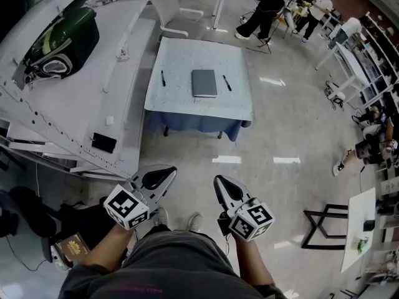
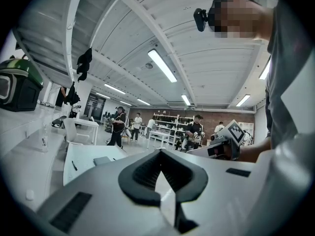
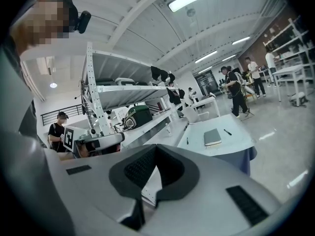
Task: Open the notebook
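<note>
A closed grey notebook (image 1: 204, 83) lies flat in the middle of a small table with a pale cloth (image 1: 181, 58), far ahead across the floor. One black pen (image 1: 163, 78) lies to its left and another pen (image 1: 227, 83) to its right. My left gripper (image 1: 167, 172) and right gripper (image 1: 220, 180) are held close to my body, well short of the table, both shut with nothing in them. The right gripper view shows the notebook (image 3: 212, 136) beyond my shut right gripper (image 3: 156, 147). The left gripper view shows the notebook (image 2: 102, 160) small, left of my shut left gripper (image 2: 160, 154).
A long white workbench with shelving (image 1: 75, 104) runs along the left and carries a green bag (image 1: 62, 39). A white chair (image 1: 171, 11) stands behind the table. Several people (image 1: 265, 11) stand at the back. A black frame stand (image 1: 324, 229) is at the right.
</note>
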Tool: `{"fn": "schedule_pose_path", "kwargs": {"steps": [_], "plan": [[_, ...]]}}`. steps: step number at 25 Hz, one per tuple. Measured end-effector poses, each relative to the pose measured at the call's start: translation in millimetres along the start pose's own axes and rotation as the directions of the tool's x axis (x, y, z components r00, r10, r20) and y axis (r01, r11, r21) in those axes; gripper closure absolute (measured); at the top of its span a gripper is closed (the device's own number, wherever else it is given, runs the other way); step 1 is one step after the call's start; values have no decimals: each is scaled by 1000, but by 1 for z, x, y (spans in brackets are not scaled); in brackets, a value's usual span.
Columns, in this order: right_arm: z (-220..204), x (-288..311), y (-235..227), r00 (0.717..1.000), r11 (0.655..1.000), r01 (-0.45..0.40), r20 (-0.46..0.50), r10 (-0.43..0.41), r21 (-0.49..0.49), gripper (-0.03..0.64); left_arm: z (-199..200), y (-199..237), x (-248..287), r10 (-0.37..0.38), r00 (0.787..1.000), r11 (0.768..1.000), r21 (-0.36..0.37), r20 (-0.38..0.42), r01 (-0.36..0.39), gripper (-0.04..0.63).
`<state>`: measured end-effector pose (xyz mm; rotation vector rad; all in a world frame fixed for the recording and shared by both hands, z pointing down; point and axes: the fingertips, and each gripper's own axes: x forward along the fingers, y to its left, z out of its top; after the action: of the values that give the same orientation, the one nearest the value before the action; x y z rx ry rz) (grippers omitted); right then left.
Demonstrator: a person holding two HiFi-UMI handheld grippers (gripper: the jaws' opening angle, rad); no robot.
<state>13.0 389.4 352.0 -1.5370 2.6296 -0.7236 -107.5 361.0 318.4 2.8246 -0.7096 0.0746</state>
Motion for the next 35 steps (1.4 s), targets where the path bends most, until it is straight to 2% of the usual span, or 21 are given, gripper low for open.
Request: {"fn": "schedule_pose_path", "kwargs": {"steps": [6,22,35], "plan": [[6,-2,-2,1000,999,17,9,-17,-30,614,-1,-1,3,-6,1000,1000,6,-3,6,595],[11,-1,-7,1000,1000,7,13,-7,-26,611,-5,0,13,-13,1000,1000,-4,-13,13,594],[13,1,-16,1000,999,14,12,-13,-30,563,-5,0,21,-6,1000,1000,-3,-14,6,594]]}}
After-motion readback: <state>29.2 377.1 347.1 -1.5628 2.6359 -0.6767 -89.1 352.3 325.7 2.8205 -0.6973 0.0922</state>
